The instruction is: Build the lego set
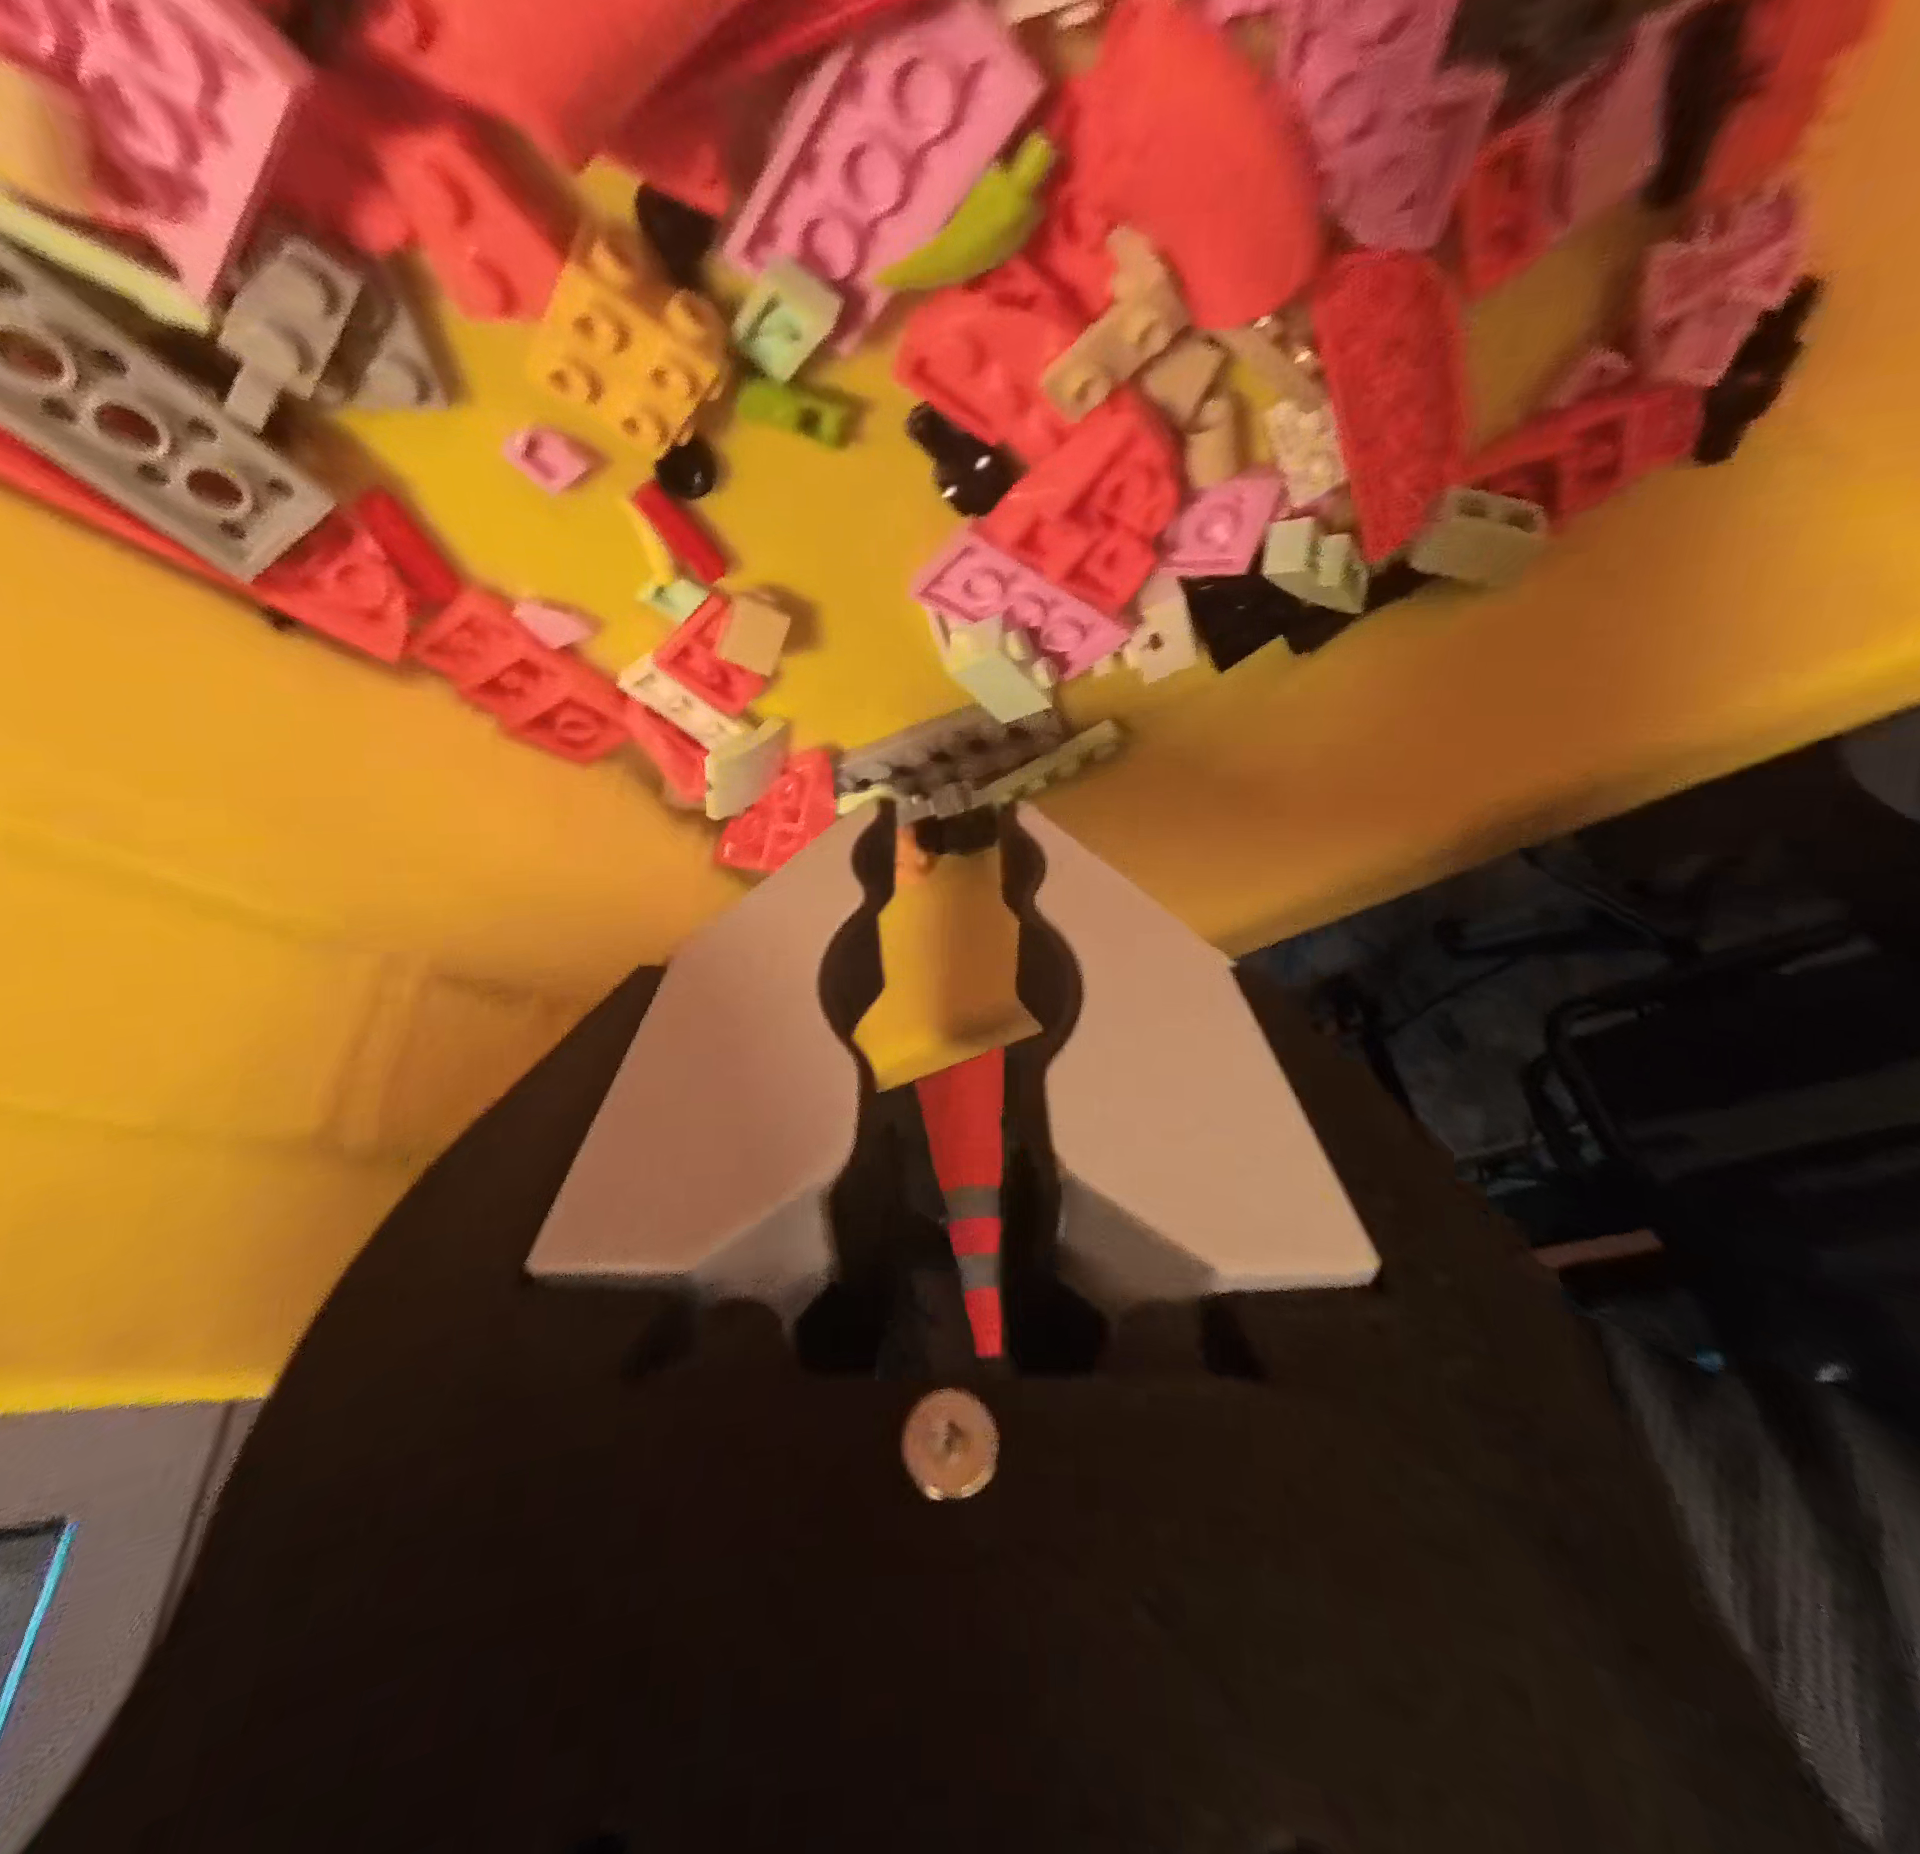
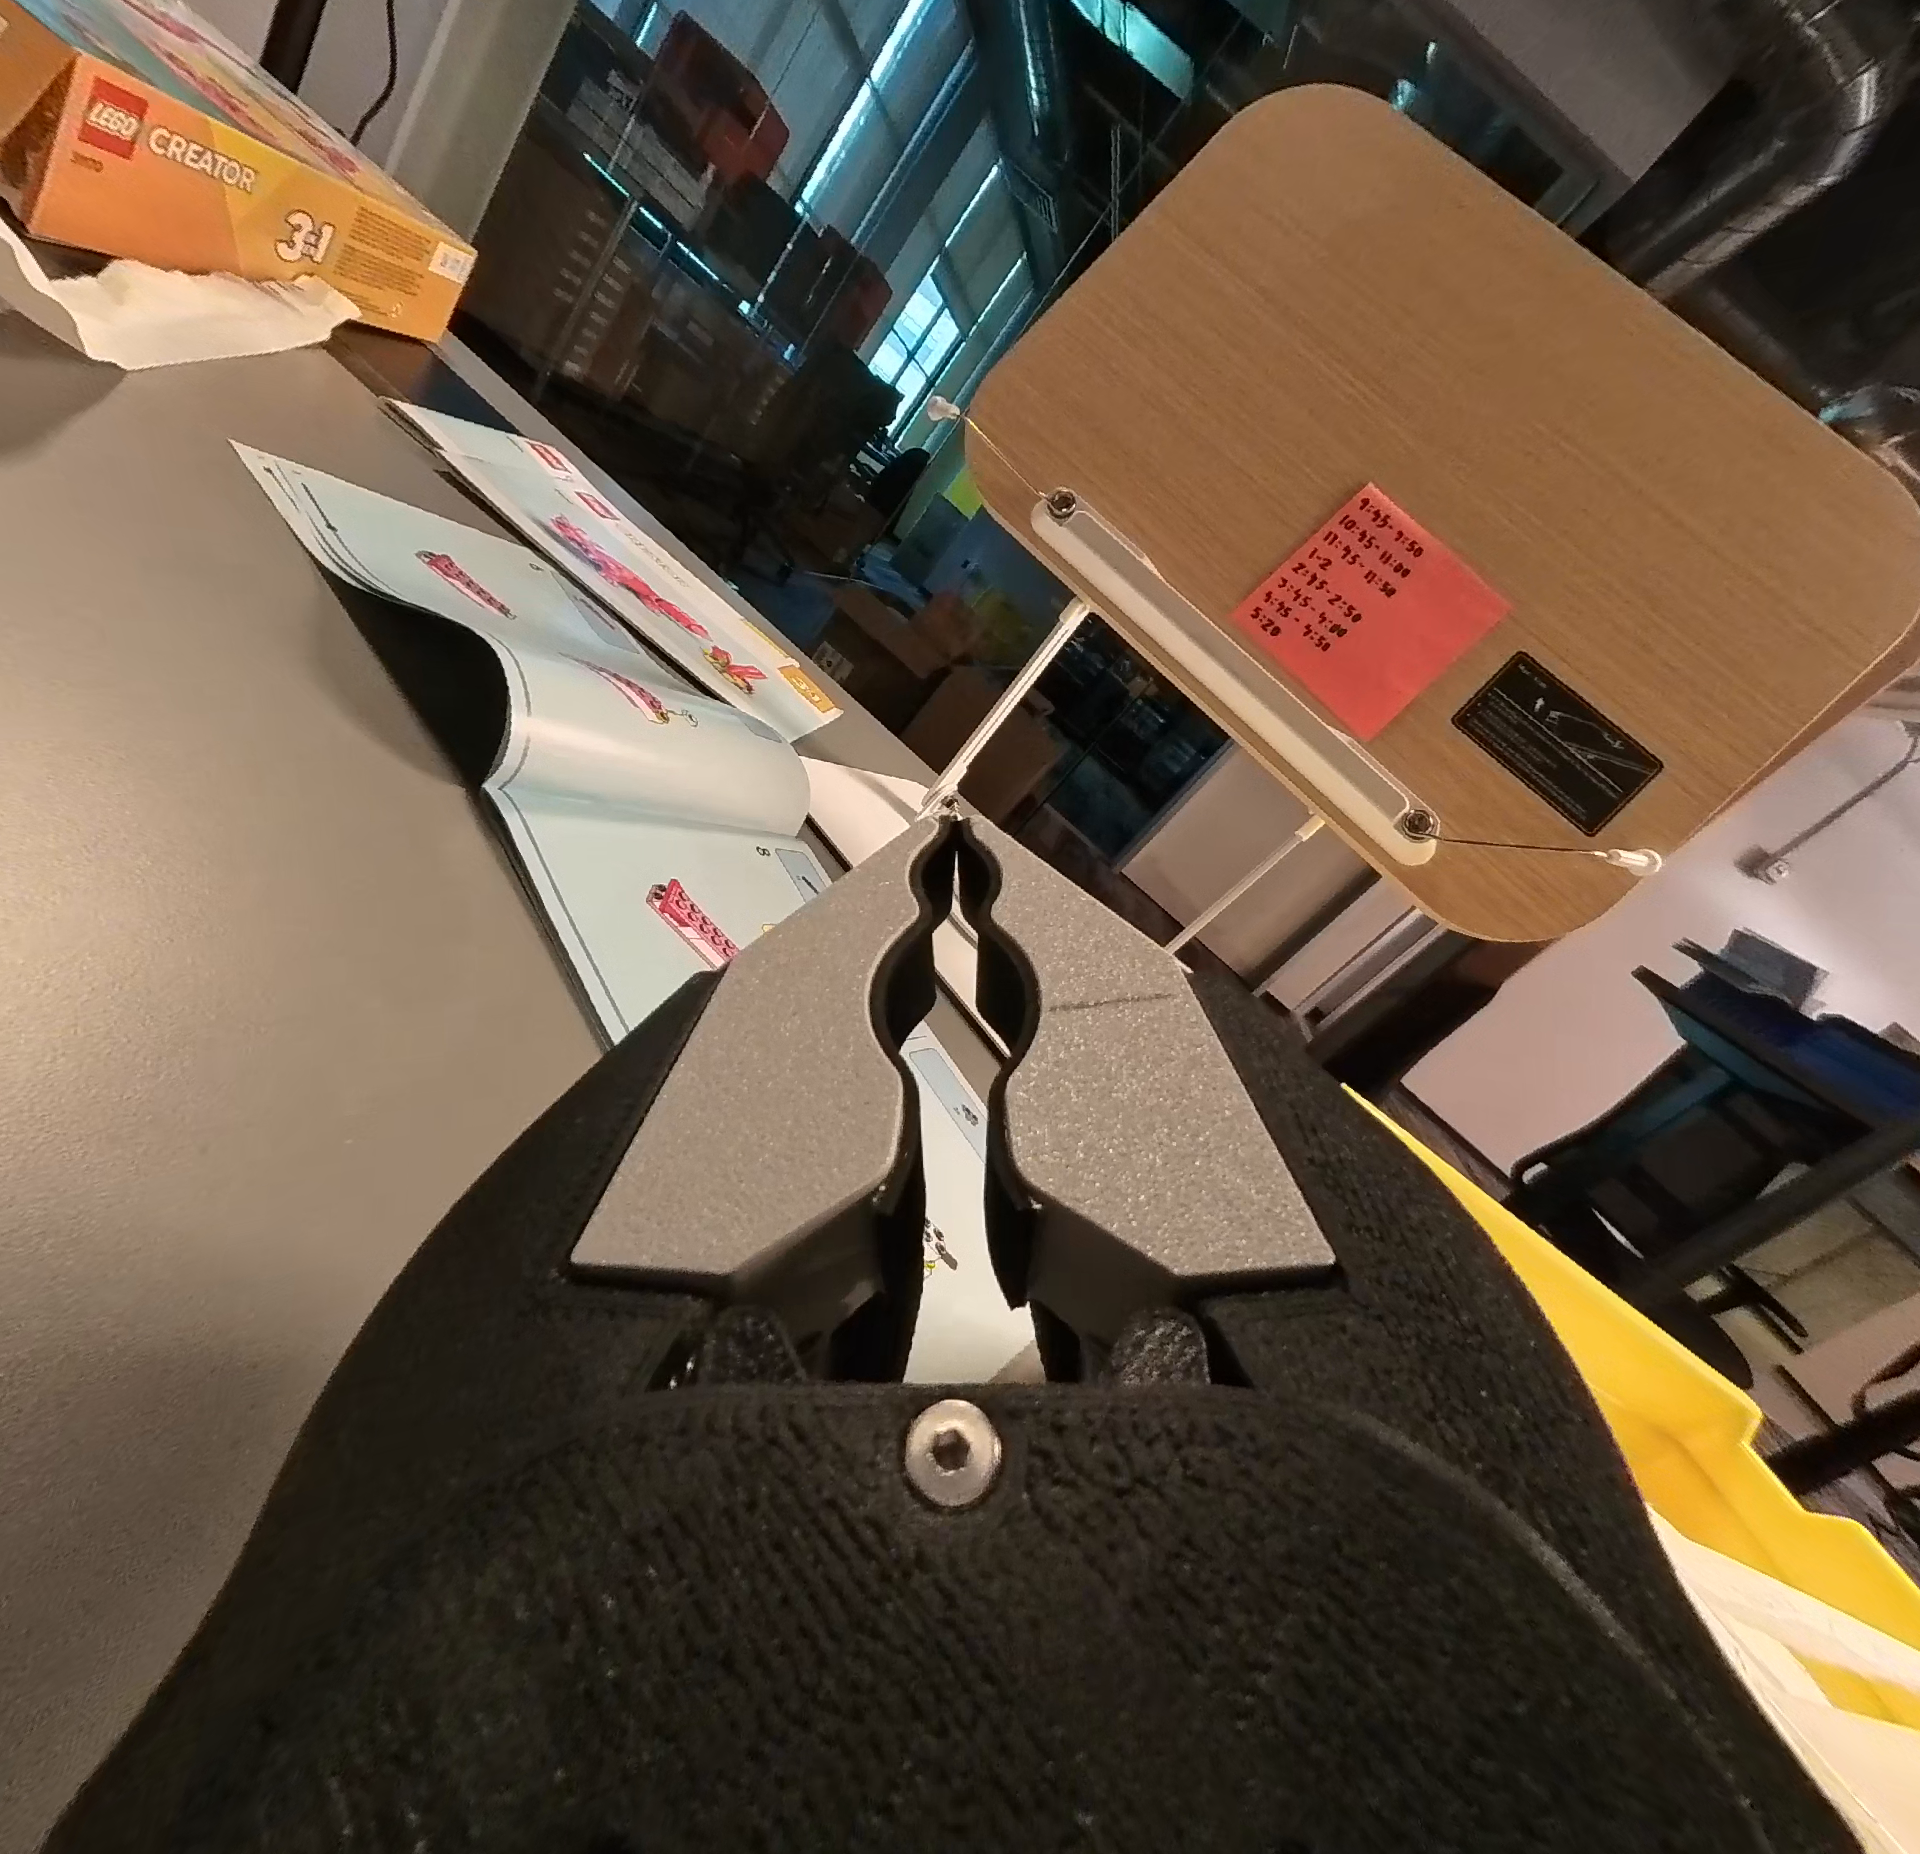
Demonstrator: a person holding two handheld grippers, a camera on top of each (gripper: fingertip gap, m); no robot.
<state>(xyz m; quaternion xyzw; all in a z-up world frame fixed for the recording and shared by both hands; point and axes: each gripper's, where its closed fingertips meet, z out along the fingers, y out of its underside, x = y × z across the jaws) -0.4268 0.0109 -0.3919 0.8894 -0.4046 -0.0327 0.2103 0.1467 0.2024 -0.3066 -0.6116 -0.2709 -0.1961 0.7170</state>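
Left gripper (image 1: pixel 940 828) sits low in the yellow tray (image 1: pixel 260 921), jaws nearly together, tips on a small dark piece under a grey plate assembly (image 1: pixel 966 760) at the tray wall. Pad contact is too blurred to confirm. Risk: a thin, off-centre pinch may let the assembly twist, shed bricks or drop back into the loose brick pile (image 1: pixel 1039 298). Right gripper (image 2: pixel 954 848) is clenched on nothing, above the table (image 2: pixel 208 765) near the open instruction booklet (image 2: pixel 623 765).
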